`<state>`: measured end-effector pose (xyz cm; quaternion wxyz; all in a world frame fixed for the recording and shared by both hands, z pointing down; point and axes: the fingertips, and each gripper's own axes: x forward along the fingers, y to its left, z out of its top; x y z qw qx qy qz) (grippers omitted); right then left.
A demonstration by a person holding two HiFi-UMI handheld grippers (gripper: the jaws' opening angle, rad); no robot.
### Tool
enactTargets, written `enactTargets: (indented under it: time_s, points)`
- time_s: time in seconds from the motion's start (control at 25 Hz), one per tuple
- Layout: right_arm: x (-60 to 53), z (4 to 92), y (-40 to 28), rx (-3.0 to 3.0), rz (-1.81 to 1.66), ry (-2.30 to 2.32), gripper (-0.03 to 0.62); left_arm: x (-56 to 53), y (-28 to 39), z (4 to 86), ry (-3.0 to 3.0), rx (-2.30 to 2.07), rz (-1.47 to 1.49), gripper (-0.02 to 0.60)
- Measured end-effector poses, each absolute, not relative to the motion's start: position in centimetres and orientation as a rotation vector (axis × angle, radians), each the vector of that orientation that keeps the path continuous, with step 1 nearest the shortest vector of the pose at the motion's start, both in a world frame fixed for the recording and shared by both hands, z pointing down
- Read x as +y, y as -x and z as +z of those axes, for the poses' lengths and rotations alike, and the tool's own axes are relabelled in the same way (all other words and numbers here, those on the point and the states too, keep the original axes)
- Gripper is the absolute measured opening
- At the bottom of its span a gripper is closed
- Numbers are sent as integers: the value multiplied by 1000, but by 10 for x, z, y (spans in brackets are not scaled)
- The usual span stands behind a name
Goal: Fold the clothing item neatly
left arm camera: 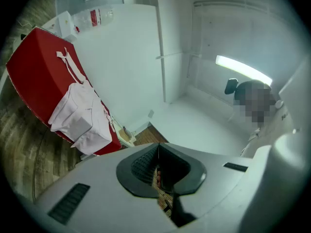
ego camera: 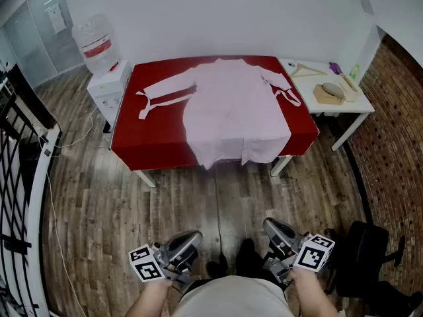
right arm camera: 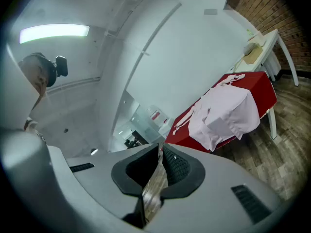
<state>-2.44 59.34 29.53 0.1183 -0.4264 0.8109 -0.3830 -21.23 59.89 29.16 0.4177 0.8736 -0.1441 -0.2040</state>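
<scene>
**A:** Where does the pale pink long-sleeved garment point(ego camera: 234, 107) lie?

**B:** Spread flat on the red-covered rectangular tabletop point(ego camera: 149, 147), well apart from both tools; its hem hangs over the near edge; one sleeve with a tie stretches toward the left end; the other seems folded back near the right end, though it shows small.

**A:** What room is there to move?

**B:** Open brown wood-plank floor point(ego camera: 218, 197) runs between the person and that near edge; bare red cloth lies left of the garment, with a narrower strip on its right.

**A:** And around it?

**B:** A white water dispenser with a clear bottle point(ego camera: 99, 45) stands just beside the left end; a small white tabletop point(ego camera: 360, 107) with a wooden clothes hanger point(ego camera: 305, 68) sits by the right end; a black metal rack point(ego camera: 20, 144) lines the left side; a black chair point(ego camera: 373, 253) stands near the right tool point(ego camera: 274, 230), before a red brick wall point(ego camera: 400, 104).

**A:** The tools?

**B:** The left tool point(ego camera: 188, 242) and the right tool are low by the person's body; each has its jaws pressed together on nothing.
</scene>
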Motion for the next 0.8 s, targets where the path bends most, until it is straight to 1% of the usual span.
enactTargets:
  time_s: [0.32,0.56,0.8]
  points:
    - [540,306,10,2398,-1137,1224,11,556,203,293,-2211,-421,-491,6]
    - [478,322,-5,2432,-1198,1186,11,498,200,297,-2211,-523,-465,5]
    - [410,329,-28,2445,-1247,1150,11,432,176,304,-2193,-579,-444,5]
